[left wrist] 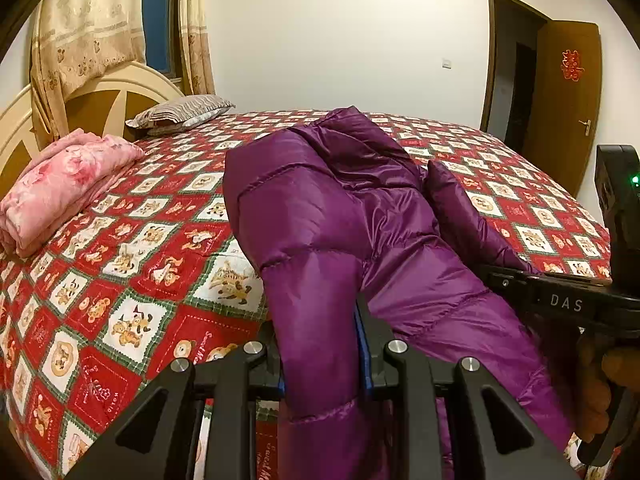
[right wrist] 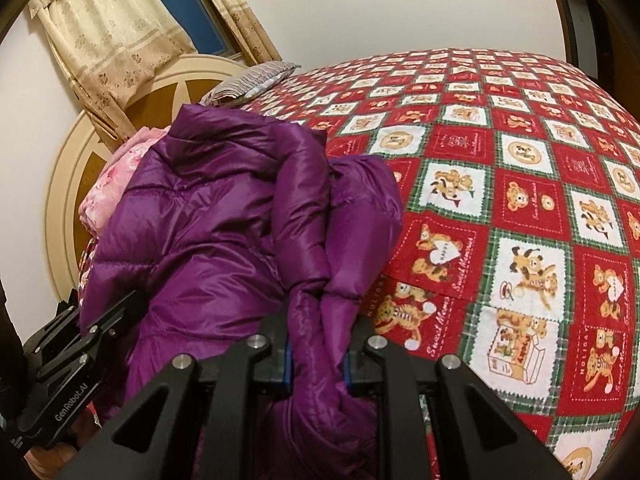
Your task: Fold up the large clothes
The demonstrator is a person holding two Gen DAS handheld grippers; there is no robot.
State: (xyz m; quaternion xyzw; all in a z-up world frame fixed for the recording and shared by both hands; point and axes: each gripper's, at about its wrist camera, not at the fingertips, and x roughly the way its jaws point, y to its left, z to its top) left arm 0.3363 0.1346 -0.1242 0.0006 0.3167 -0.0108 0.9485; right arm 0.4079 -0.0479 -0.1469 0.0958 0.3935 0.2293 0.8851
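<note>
A shiny purple down jacket (left wrist: 328, 216) is bunched up over the red bear-patterned bed (left wrist: 120, 280). My left gripper (left wrist: 320, 340) is shut on a thick fold of it, which fills the space between the fingers. In the right wrist view the jacket (right wrist: 224, 220) rises in front of the camera, and my right gripper (right wrist: 318, 352) is shut on another bunched fold. The right gripper's body also shows in the left wrist view (left wrist: 568, 304), held by a hand at the right edge. The left gripper's body shows at the lower left of the right wrist view (right wrist: 72, 360).
A folded pink blanket (left wrist: 60, 192) lies by the headboard (left wrist: 24, 120), with a striped pillow (left wrist: 180, 114) behind it. Curtains (left wrist: 88, 40) hang over a window. A brown door (left wrist: 568, 100) stands open at the far right. Bedspread (right wrist: 520, 200) stretches to the right of the jacket.
</note>
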